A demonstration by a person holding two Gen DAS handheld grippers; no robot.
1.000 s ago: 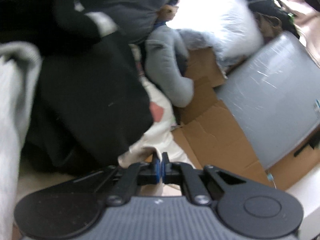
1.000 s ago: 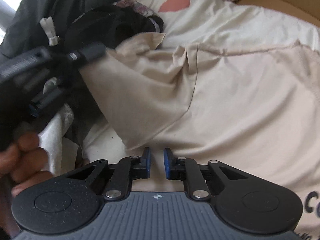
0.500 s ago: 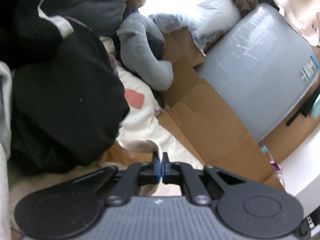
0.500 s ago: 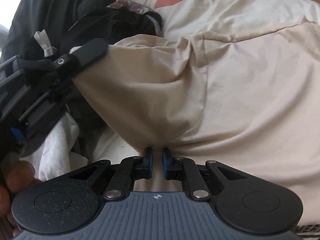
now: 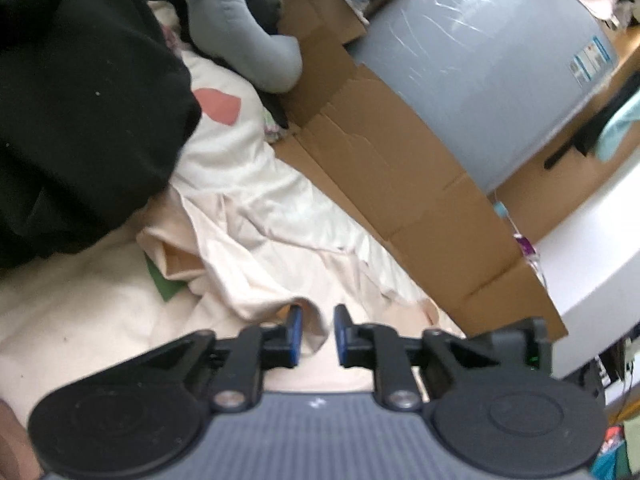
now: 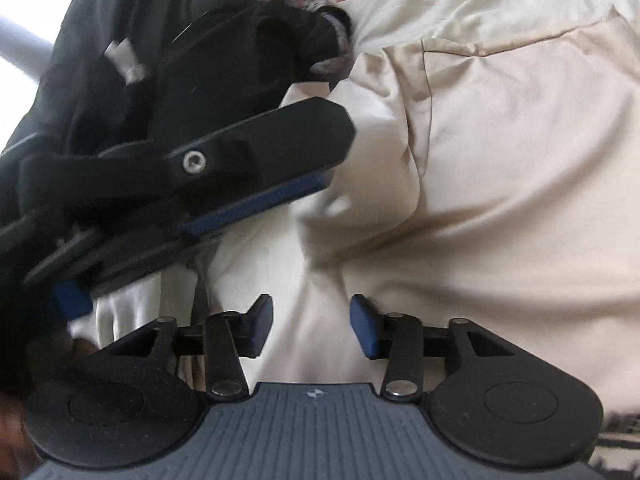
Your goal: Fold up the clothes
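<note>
A: Beige T-shirt (image 6: 500, 168): spread rumpled on a cream bed sheet (image 5: 72, 308), under and ahead of both tools.

B: Left hand-held gripper (image 5: 317, 334)?

A: Jaws opening. Loose fold of shirt hem between the blue pads (image 5: 295, 334), not pinched.

B: Right hand-held gripper (image 6: 311, 328)?

A: Also opening, pads clear of cloth, shirt body just beyond. Left tool visible in its upper-left view, tilted, close by.

B: Further out?

A: Black garment (image 5: 80, 120) heaped left of shirt, overlapping the sheet. Grey plush toy (image 5: 240, 28) behind that. Flattened cardboard (image 5: 400, 184) along the shirt's right edge, grey wrapped bundle (image 5: 480, 68) lying on it. Green scrap (image 5: 166, 284) poking out under a shirt fold.
</note>
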